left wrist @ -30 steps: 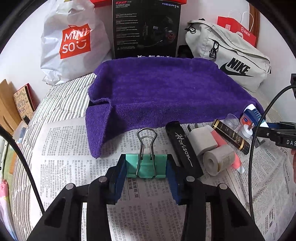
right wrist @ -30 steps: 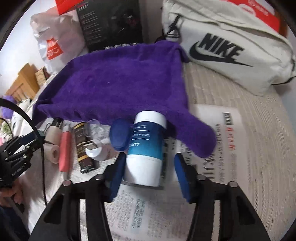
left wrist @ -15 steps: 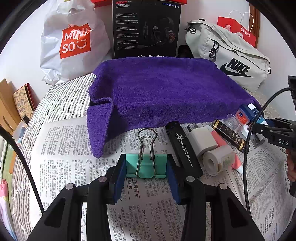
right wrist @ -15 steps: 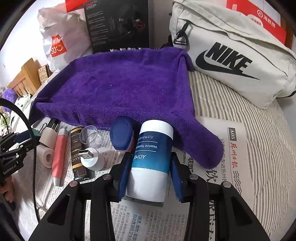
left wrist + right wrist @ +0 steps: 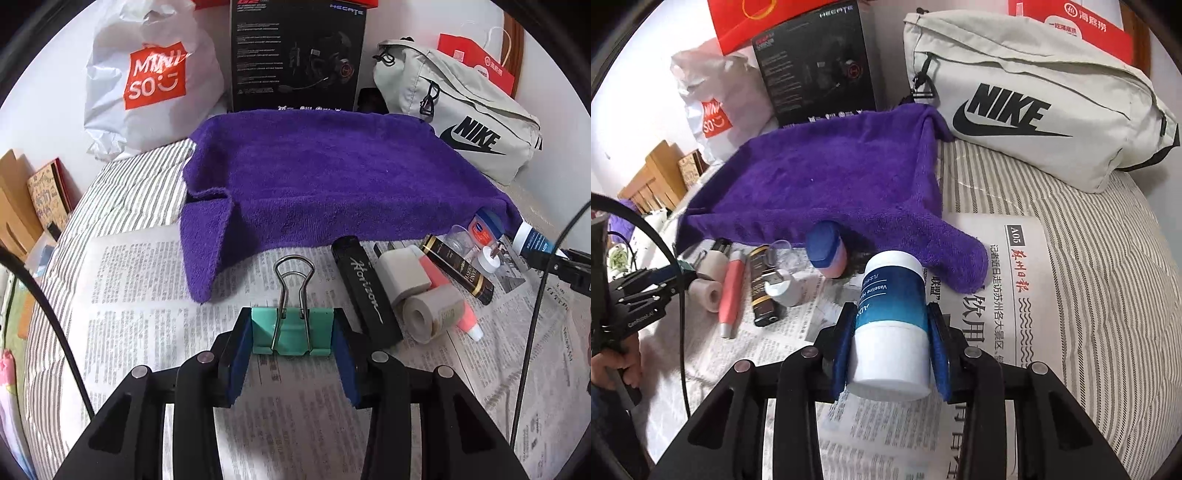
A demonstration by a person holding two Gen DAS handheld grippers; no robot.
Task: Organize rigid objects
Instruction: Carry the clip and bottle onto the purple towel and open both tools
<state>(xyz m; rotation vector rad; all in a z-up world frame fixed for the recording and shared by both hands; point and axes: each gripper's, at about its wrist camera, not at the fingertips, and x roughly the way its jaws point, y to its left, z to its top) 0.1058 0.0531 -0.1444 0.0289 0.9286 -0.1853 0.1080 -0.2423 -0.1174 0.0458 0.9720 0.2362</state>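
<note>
The right gripper (image 5: pixel 891 345) has just squeezed its jaws onto the bottle (image 5: pixel 891 321), at six o'clock from the towel (image 5: pixel 827 188). The left gripper (image 5: pixel 291 347) pinches the clip (image 5: pixel 291 332), likely to tidy it.

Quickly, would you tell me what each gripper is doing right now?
Left gripper: shut on the green binder clip.
Right gripper: jaws have just been closing, now shut on the blue-and-white jar.

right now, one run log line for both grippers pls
left gripper: shut on green binder clip | right gripper: jaws just closing, shut on blue-and-white bottle | purple towel: bare
</note>
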